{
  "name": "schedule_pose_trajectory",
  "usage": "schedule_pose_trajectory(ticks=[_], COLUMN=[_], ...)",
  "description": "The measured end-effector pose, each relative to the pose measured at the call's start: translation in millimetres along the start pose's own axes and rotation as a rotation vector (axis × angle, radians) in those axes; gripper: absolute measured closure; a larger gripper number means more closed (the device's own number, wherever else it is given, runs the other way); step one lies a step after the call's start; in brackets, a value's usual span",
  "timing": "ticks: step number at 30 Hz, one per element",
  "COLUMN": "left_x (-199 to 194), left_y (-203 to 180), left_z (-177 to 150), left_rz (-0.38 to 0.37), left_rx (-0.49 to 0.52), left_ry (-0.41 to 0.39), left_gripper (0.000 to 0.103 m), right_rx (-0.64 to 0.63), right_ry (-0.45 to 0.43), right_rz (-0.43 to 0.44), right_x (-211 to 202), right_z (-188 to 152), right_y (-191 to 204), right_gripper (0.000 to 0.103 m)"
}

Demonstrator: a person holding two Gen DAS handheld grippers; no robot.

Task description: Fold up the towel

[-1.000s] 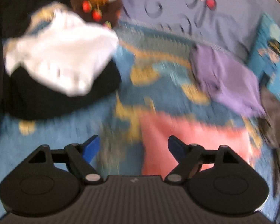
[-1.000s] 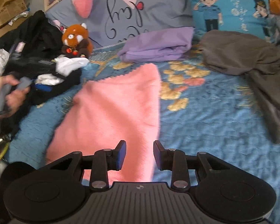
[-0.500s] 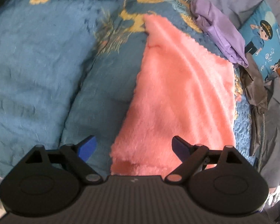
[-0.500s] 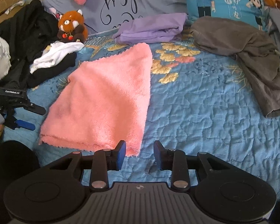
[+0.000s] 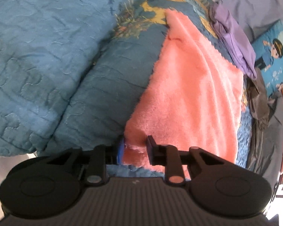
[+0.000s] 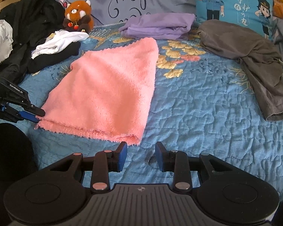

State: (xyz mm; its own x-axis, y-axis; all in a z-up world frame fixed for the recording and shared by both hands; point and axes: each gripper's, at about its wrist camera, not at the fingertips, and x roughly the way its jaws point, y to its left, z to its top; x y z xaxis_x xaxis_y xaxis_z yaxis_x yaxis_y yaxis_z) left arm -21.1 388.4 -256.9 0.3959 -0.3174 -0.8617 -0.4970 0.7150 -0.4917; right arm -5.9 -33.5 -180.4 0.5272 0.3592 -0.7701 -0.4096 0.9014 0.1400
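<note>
A pink fluffy towel (image 6: 107,86) lies folded double on the blue quilt (image 6: 198,113), its open edges toward me. In the left wrist view, the towel (image 5: 188,86) runs away to the upper right. My left gripper (image 5: 135,146) is at its near left corner. Its jaws are closing, with the doubled corner pinched between the pads. The right wrist view shows the left gripper (image 6: 38,115) at that same corner. My right gripper (image 6: 141,154) stands open just short of the near right corner, and only quilt shows between its fingers.
A folded purple cloth (image 6: 158,26) lies behind the towel and a grey garment (image 6: 254,52) to the right. Black and white clothes (image 6: 54,49) and a plush toy (image 6: 78,15) sit at the left. A cartoon pillow (image 6: 234,5) stands at the back.
My left gripper swung from the clothes pile down to the towel's near left corner, and its wide jaws narrowed onto it. My right gripper came slightly closer to the near edge.
</note>
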Motion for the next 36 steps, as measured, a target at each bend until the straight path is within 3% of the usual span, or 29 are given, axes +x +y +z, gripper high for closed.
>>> schedule_pose_trajectory(ticks=[5,7,12,22,28,36], left_x=[-10,-10,-3,-2,-6,-16], left_y=[4,7,9,3,6,9], left_z=[-5,-5,-5,-4,-4,-9], left_rz=[-0.015,-0.022,-0.029,-0.029,-0.02,-0.035], left_rx=[-0.026,-0.043,-0.069,-0.066,-0.081,-0.1], left_ry=[-0.042,-0.043,-0.035,-0.061,-0.074,-0.094], left_gripper=[0.077,0.088,0.096,0.096,0.096,0.099], right_rx=[0.006,0.004,-0.019,-0.308,-0.39,-0.336], right_ry=[0.004,0.005,0.01,-0.043,-0.044,-0.077], right_rz=[0.005,-0.001,-0.033,-0.119,-0.161,-0.181], right_x=[1,2,5,18,28,20], right_z=[-2,-3,-5,-8,-9,-3], right_y=[0,-1,-1,32,42,38], right_gripper=[0.071,0.071,0.071,0.071,0.097,0.102])
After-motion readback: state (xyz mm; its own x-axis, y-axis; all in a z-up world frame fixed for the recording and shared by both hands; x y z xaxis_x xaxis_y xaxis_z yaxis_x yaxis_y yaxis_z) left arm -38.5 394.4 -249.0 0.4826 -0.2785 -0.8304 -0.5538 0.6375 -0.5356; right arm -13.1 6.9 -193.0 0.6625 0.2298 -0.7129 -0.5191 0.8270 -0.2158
